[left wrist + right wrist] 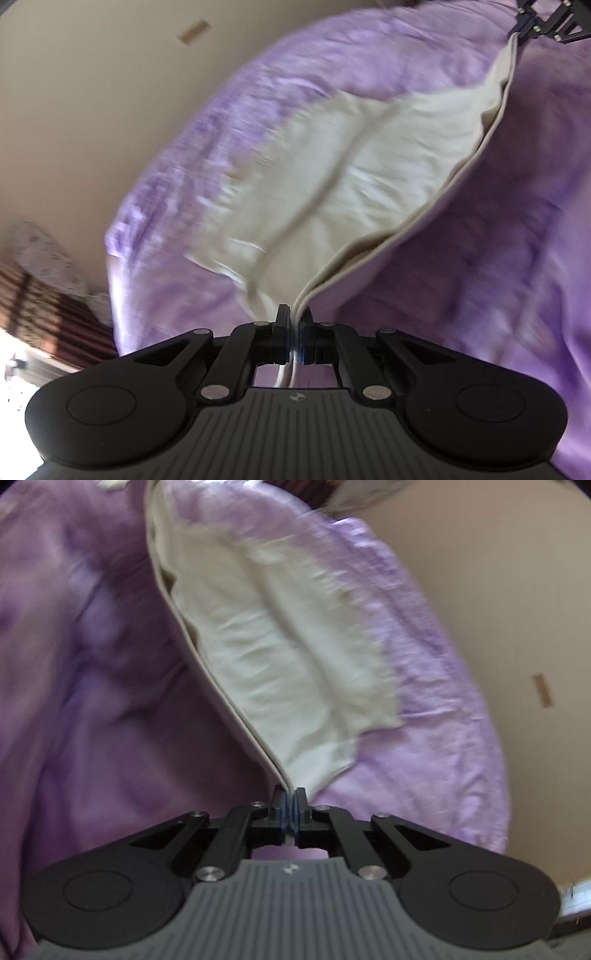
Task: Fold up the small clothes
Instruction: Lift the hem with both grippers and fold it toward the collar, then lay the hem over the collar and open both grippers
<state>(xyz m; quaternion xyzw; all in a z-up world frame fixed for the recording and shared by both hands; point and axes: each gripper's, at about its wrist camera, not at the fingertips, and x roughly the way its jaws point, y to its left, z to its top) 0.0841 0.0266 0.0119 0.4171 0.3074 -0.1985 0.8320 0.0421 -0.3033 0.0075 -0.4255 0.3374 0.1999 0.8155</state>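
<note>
A cream-white garment (pixel 354 173) stretches between my two grippers above a purple bedspread (pixel 498 258). In the left wrist view my left gripper (pixel 294 321) is shut on one corner of its edge, and the cloth bunches between the pads. The right gripper (pixel 532 27) shows at the top right, pinching the opposite corner. In the right wrist view my right gripper (pixel 290 801) is shut on the garment (pixel 280 653) at its corner. The held edge runs taut from one gripper to the other, and the rest of the cloth trails down onto the bedspread (pixel 92 664).
The bed edge drops to a beige floor (pixel 92 110) on one side. A brown striped surface (pixel 48 310) and a patterned cushion (pixel 40 251) sit at the far left of the left wrist view. Beige floor (pixel 517 609) fills the right of the right wrist view.
</note>
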